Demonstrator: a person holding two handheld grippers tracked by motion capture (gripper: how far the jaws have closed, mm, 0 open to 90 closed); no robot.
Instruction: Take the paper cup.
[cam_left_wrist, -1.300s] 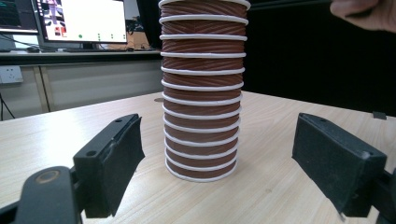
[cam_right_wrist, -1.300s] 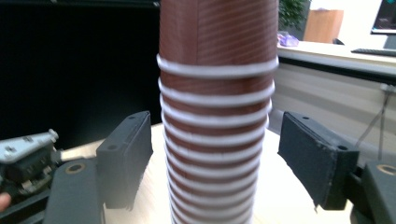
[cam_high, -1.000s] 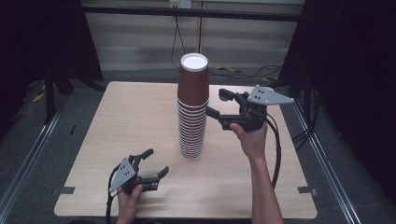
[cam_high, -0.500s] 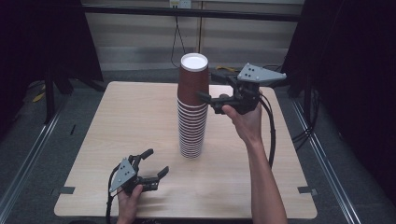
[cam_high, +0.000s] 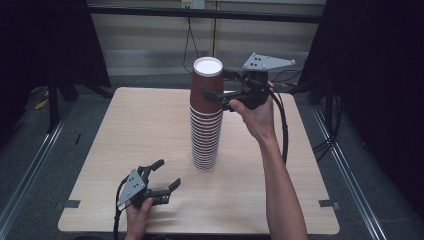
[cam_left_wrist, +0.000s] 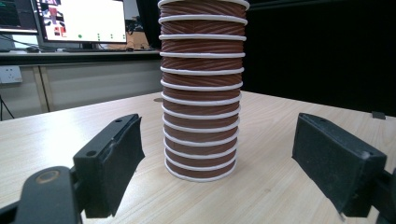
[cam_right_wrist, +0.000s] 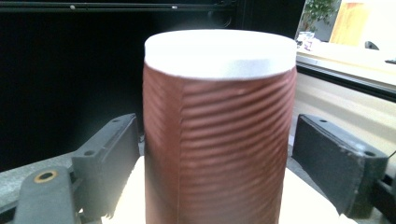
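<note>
On the table (cam_high: 125, 130), tall ribbed brown cup stack (cam_high: 206, 120)

A: Cup stack (cam_left_wrist: 201, 93): brown paper, ribbed matt walls, rolled white rims. Top cup (cam_right_wrist: 219, 130) has a smooth white paper base, facing up.

B: Surface (cam_high: 140, 130): pale wood-grain laminate, smooth, low sheen. Left claw (cam_left_wrist: 233, 158) pads are black, matt, rubbery; right claw (cam_right_wrist: 224, 163) pads the same. Grey plate (cam_high: 267, 62) looks like matt metal.
</note>
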